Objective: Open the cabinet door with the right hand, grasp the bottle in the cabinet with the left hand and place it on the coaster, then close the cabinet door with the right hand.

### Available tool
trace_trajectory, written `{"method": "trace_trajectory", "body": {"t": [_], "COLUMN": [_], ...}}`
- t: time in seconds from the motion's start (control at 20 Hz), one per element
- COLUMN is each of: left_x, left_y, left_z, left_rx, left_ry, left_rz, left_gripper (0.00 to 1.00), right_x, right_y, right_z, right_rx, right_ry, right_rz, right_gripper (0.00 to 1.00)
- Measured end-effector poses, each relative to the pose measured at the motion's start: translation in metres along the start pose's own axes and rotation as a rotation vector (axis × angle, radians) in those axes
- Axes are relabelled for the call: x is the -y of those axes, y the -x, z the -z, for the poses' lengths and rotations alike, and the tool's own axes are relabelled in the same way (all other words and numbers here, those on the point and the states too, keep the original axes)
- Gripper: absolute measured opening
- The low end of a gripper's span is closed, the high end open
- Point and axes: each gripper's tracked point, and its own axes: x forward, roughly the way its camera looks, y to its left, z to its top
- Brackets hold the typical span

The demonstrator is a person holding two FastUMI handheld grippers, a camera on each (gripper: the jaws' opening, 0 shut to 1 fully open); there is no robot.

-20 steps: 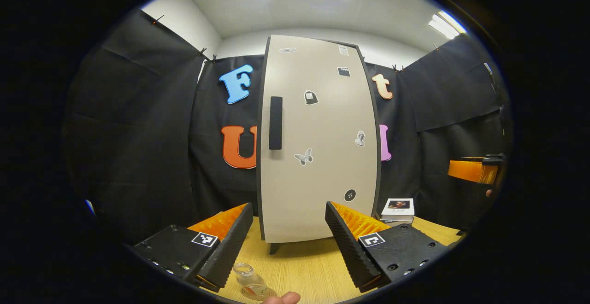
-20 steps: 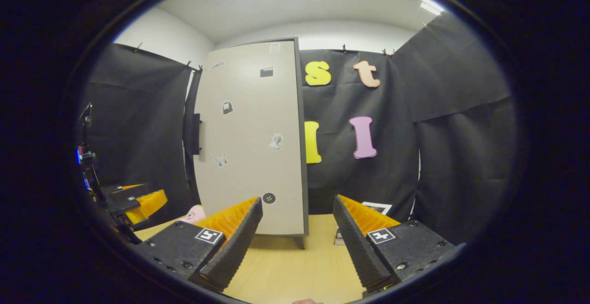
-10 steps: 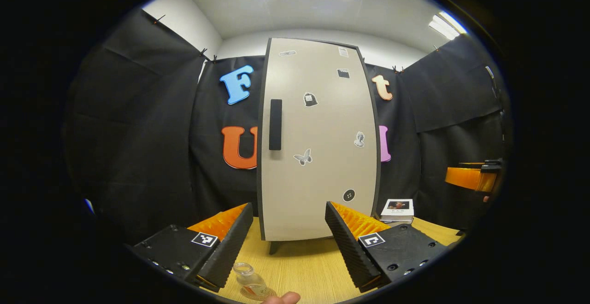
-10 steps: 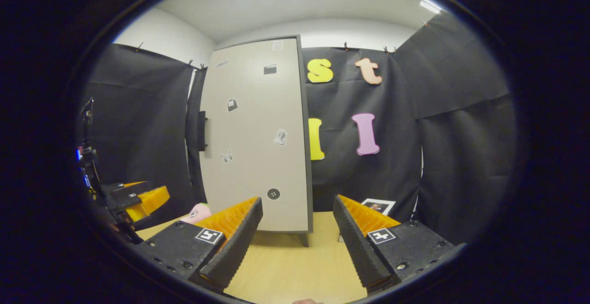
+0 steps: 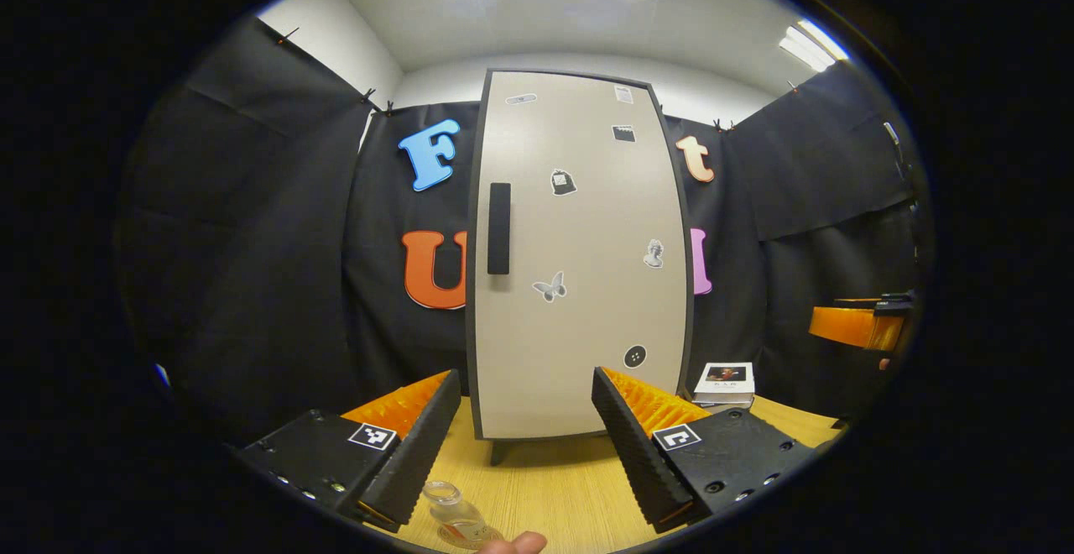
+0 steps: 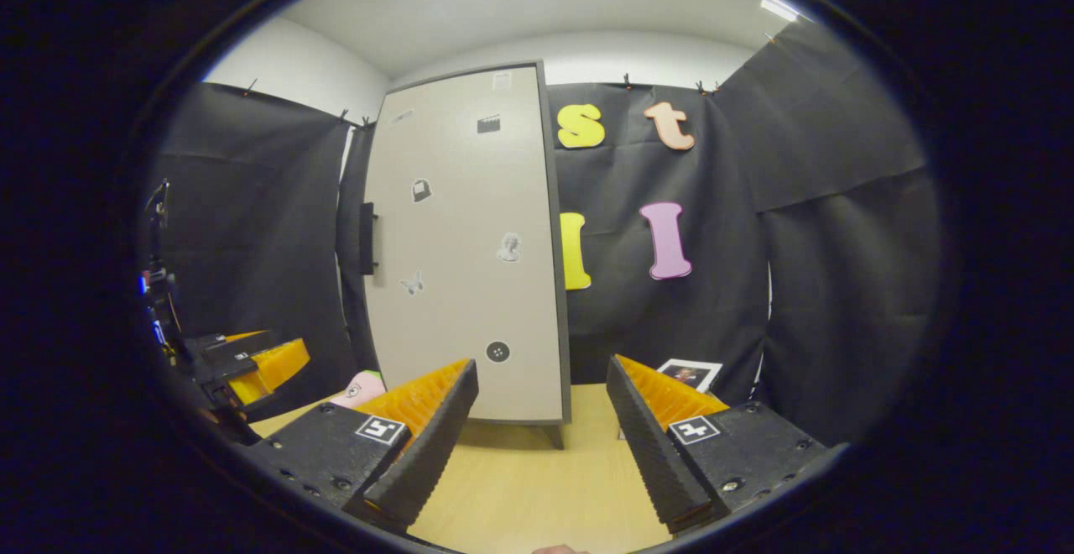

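In the left gripper view, the left gripper (image 5: 518, 428) is held low over the surface (image 5: 554, 487) with its jaws spread wide and nothing between them, a posture that fits a hand that has let go of its load. The bottle (image 5: 453, 517) stands upright at the bottom of this view, just beside the left finger, and appears to rest on the coaster (image 5: 491, 535), of which only a thin rim shows under its base; a fingertip (image 5: 513, 544) of the person shows just beside it. The door (image 5: 579, 260) of the cabinet lies flush in its dark frame, with the handle (image 5: 499, 228) on its left edge and small stickers on its face. A book (image 5: 725, 382) lies on the surface right of the cabinet, and the right gripper (image 5: 857, 325) shows as an orange finger well off to the right. In the right gripper view, the right gripper (image 6: 541, 428) also stands wide apart and empty, held back from the cabinet; the door (image 6: 466, 252) appears shut, which suggests that all three steps are done. The left gripper (image 6: 252, 365) shows at the far left, low near the surface (image 6: 545, 487).
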Motion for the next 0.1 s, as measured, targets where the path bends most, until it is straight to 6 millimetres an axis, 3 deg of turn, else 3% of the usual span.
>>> {"method": "trace_trajectory", "body": {"t": [0.1], "left_x": [-0.0010], "left_y": [-0.0013], "left_z": [-0.0005], "left_rx": [0.003], "left_ry": [0.001], "left_rz": [-0.003], "left_gripper": [0.95], "right_x": [-0.0002], "right_y": [-0.0010], "right_z": [-0.0012], "right_rx": [0.002], "right_ry": [-0.004], "right_rz": [-0.002], "right_gripper": [0.99]}}
